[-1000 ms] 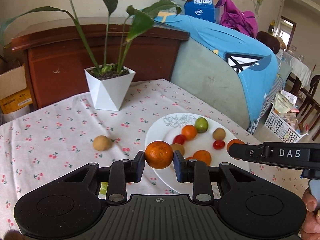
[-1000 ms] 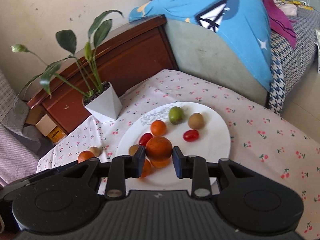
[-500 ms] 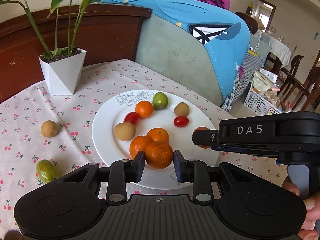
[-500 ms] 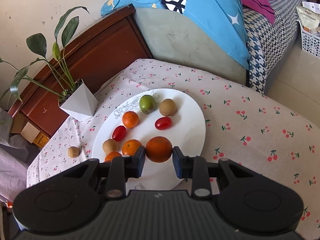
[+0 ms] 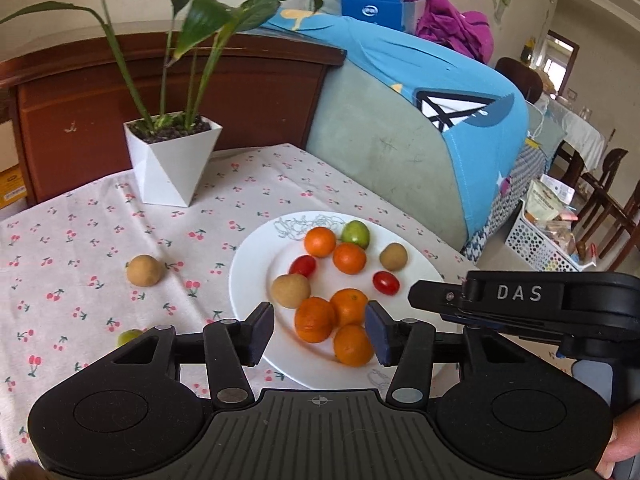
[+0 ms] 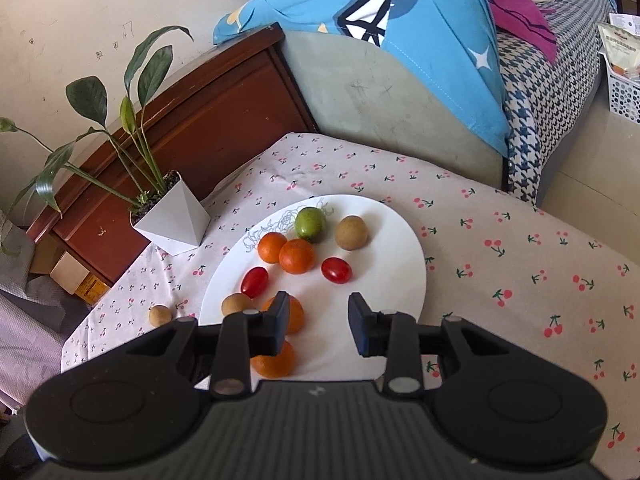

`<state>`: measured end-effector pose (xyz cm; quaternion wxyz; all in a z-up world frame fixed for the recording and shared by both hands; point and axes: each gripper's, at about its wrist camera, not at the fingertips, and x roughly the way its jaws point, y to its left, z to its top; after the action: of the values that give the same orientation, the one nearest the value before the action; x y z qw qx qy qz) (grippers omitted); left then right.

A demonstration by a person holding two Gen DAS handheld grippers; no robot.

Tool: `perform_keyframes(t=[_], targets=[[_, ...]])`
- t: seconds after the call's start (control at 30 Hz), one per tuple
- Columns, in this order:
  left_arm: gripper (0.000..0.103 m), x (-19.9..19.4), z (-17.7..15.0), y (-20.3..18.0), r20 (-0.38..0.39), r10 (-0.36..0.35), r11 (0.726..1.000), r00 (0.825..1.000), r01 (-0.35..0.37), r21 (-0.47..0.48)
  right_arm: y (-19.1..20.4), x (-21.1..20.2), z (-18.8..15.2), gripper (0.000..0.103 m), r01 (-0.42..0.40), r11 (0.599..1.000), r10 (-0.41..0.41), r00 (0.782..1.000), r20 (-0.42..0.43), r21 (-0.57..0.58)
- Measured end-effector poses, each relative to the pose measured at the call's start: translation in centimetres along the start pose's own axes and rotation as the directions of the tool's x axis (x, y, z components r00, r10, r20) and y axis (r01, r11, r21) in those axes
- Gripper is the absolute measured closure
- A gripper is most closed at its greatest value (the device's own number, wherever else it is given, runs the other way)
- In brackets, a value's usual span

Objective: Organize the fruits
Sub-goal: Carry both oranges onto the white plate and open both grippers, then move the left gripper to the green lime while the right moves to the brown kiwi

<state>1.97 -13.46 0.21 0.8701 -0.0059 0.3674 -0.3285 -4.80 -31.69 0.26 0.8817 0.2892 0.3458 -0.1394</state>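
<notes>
The fruits sit mostly on the white plate in the middle of the left view — oranges, red tomatoes, brown round ones and a green one. I think they go there so they are all in one spot. The plate rests on the desk with its cherry cloth. A white plant pot stands at the upper left, out of the way.

Three oranges touch each other at the plate's near edge. The left tool is spread wide around them, gripping nothing. The right tool is spread wide too, and bare.

One brown fruit and a small green fruit lie on the cloth at the left — likely next.

The right tool's side reads "DAS". The blue box at the top has a logo too small to read.
</notes>
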Motion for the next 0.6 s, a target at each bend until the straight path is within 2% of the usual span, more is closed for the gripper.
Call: perform_keyframes(t=[0.3,0.6], targets=[[0.054,-1.1,0.6,3.9,0.013,0.089,0.989,0.996,-0.087,-0.124,2.3,0.2,-0.5,0.067,-0.050,0.994,0.051,0.999,-0.001,-0.095],[0.054,-1.5,0.2,7.7,-0.018,0.198,0.956,0.980,-0.197,-0.219,4.6,0.8,-1.4,0.065,-0.119,0.977,0.113,0.993,-0.043,-0.177]])
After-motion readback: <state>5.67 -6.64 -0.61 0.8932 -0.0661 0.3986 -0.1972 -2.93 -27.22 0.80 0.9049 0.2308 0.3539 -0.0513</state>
